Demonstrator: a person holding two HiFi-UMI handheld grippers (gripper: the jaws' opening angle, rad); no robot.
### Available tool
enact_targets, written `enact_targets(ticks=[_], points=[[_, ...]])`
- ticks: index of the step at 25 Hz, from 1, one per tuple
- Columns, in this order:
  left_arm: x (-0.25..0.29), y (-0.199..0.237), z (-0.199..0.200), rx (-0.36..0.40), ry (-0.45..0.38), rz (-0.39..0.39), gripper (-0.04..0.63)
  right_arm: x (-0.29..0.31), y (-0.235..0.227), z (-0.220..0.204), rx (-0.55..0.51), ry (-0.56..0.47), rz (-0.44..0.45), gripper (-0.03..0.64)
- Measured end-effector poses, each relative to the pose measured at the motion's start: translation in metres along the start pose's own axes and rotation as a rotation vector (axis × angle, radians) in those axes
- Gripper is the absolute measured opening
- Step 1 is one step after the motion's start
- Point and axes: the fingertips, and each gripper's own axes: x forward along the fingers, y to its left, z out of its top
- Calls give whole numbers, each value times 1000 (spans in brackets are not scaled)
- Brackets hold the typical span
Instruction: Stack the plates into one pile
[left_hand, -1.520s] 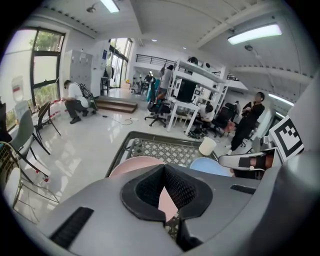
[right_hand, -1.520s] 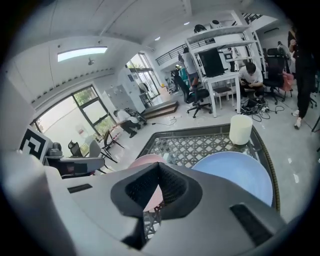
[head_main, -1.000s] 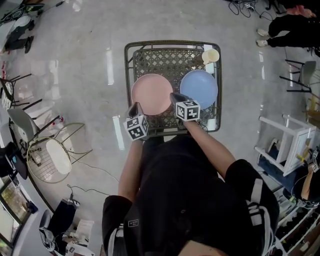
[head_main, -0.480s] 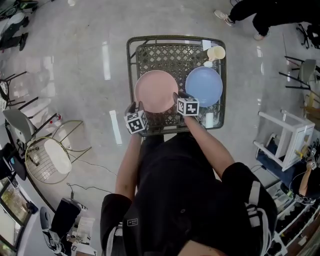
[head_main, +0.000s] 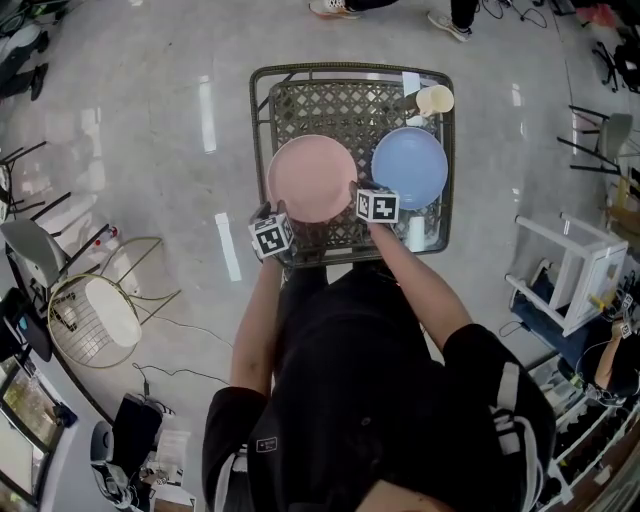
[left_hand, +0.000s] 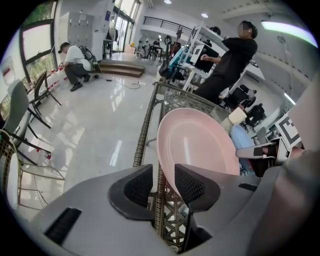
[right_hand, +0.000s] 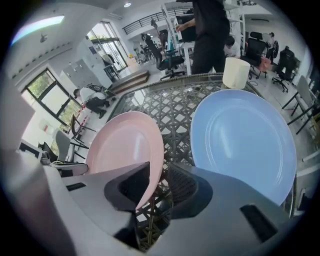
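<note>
Since the earlier frames both grippers have come down to the near rim of the pink plate (head_main: 312, 178), and their fingers have just been opening.

Left gripper (left_hand: 162, 186): fingers (left_hand: 136, 187) spread wide, with the plate rim in the gap and not clamped.

Right gripper (right_hand: 156, 187): fingers (right_hand: 184, 186) spread, with the same rim between them.

The pink plate lies on the bench (head_main: 345, 108), just beside the blue plate (head_main: 410, 168) and not on it. Stacking therefore remains; both grippers look placed to pinch the pink rim.

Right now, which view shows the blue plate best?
Right gripper view: the blue plate is large and nearly whole. Head view shows it from above, but small. Left gripper view shows only a sliver behind the pink plate.
</note>
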Motion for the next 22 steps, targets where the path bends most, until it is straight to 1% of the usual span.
enact_targets(ticks=[3,6,8,10,14,17,22], points=[[7,0,-5,-10,16,-5,144,8,-6,-6,5,26,-8,97],[11,-2,-9,-17,44,-30,133,16,-6,-11,13,45,-6,97],[12,-4,-6,-18,56,-38,85,19,-3,-10,32,44,12,74],[13,-4,-5,-18,62,-30,81,21,1,-10,45,44,25,38],[9,-8,-10,-27,61,-16,77,17,-2,-12,66,46,38,34],[2,-11,-9,-27,48,-6,77,12,0,-7,65,40,49,32],[-18,-16,3,-22,-10,23,77,4,5,5,55,18,90,31]])
